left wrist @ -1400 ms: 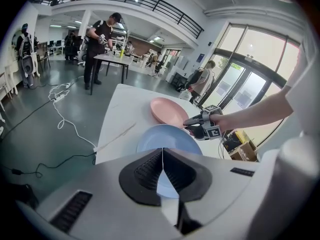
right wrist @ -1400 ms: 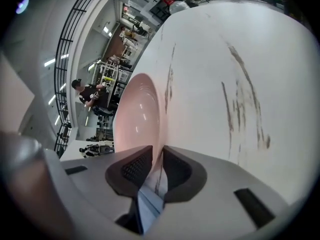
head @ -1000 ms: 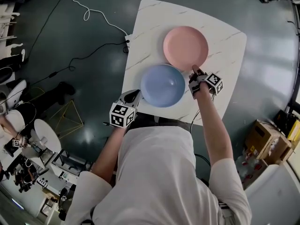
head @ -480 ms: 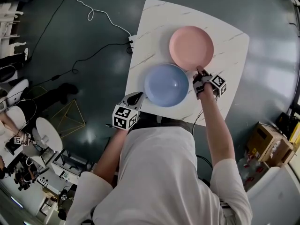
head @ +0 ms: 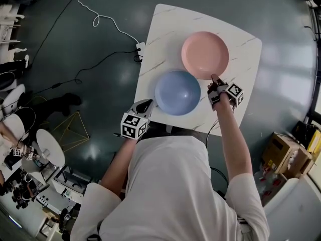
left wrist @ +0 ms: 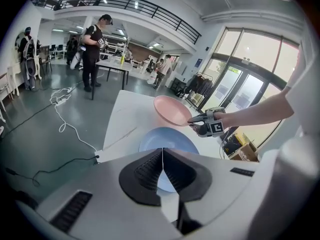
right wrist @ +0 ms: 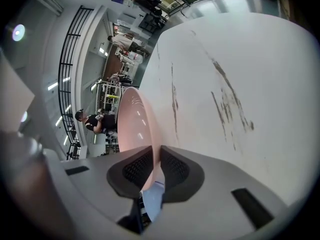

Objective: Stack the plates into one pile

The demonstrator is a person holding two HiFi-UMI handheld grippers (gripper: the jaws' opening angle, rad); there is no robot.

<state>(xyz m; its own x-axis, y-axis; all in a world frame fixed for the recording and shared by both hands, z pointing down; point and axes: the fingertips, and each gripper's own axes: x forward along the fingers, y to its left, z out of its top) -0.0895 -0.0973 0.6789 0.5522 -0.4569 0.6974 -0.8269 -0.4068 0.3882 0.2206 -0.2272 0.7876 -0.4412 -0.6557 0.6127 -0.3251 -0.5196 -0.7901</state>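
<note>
A pink plate is raised a little off the white marble table, tilted, with its near rim pinched between my right gripper's jaws. In the right gripper view the pink plate's rim runs straight into the shut pads. A blue plate lies flat on the table nearer the person, beside the pink one. My left gripper hovers by the blue plate's near-left edge, its jaws shut on nothing; in the left gripper view the blue plate shows beyond the jaws.
Cables trail over the dark floor left of the table, with a power strip at the table's left edge. Cardboard boxes stand at the lower right. People stand at tables in the hall behind.
My right gripper has risen slightly with the pink plate's near rim, so the plate now tilts off the table. The left gripper has stayed beside the blue plate.
</note>
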